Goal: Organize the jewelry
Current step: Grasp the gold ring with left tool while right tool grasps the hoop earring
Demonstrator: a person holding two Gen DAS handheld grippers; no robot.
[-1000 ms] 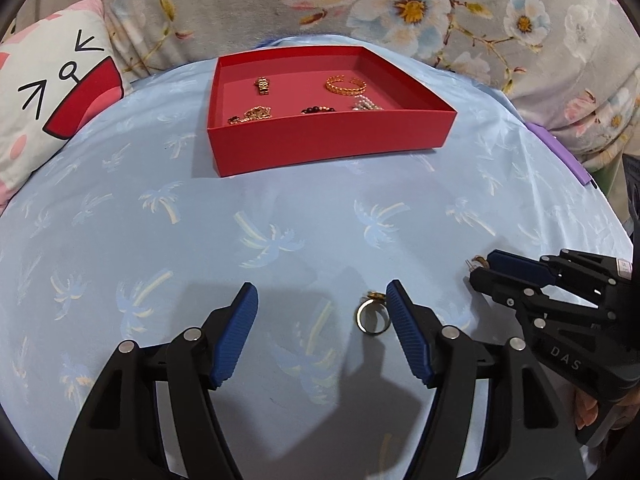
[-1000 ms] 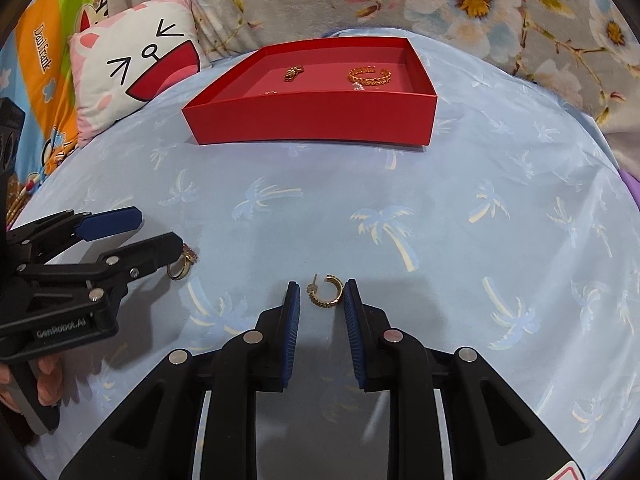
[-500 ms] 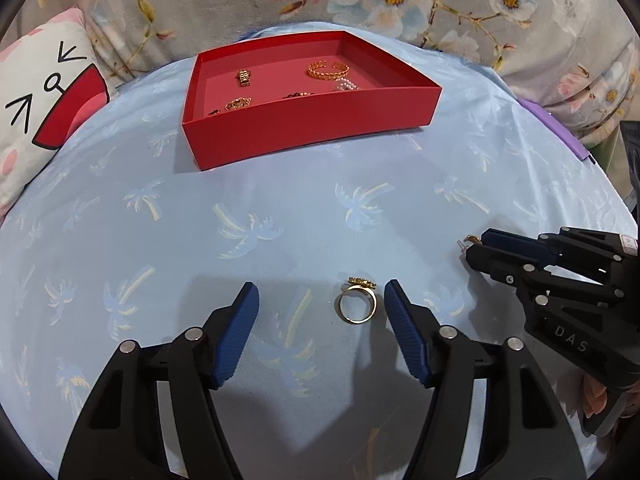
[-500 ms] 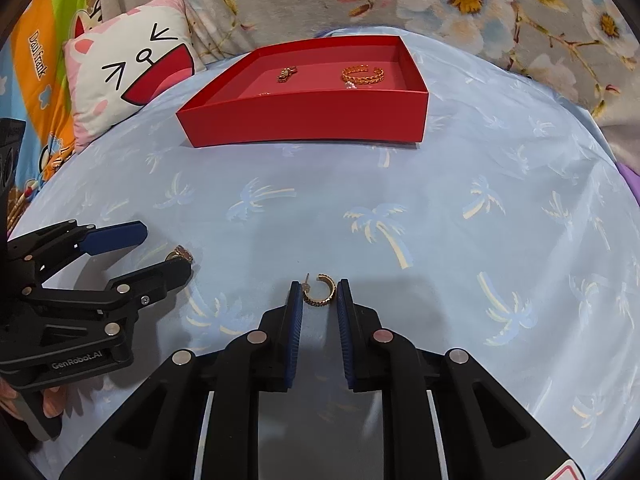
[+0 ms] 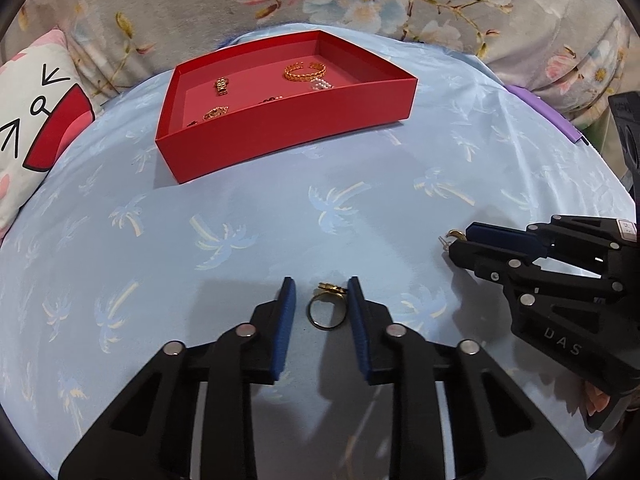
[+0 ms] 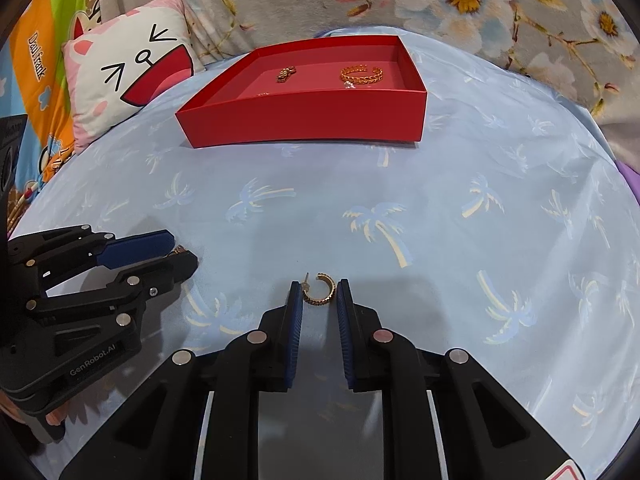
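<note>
Left hand-held gripper (image 5: 321,292) shows in its own view low over the blue sheet (image 5: 240,208) on the bed, with a gold ring (image 5: 326,312) lying between its two blue pads. Its jaws have just been closing in on the ring. The right pad looks like it touches the ring's fancy top, but there is a little gap on the other side, so the ring is not pinched yet. To do this well, it should squeeze slowly until both pads press the band, keep the ring in the middle so it does not flip away, and then lift it straight up. After that the ring should go into the red box (image 5: 288,136) at the far side of the sheet, where a gold bangle (image 5: 306,72) and other small pieces already lie. On the right of this view the right hand-held gripper (image 5: 460,238) has the letters "DAS" on its black side. In the right view, that gripper is closed on a gold hoop earring (image 6: 318,290), with a pad on each side of it. I cannot tell if the earring is off the sheet yet. It should hold softly, because the hoop is thin and could slip. The left one shows "GenRobot.AI" on its side here. An orange cloth (image 6: 36,56) by the cat pillow (image 6: 132,68) has words that look like "Daul frank".
</note>
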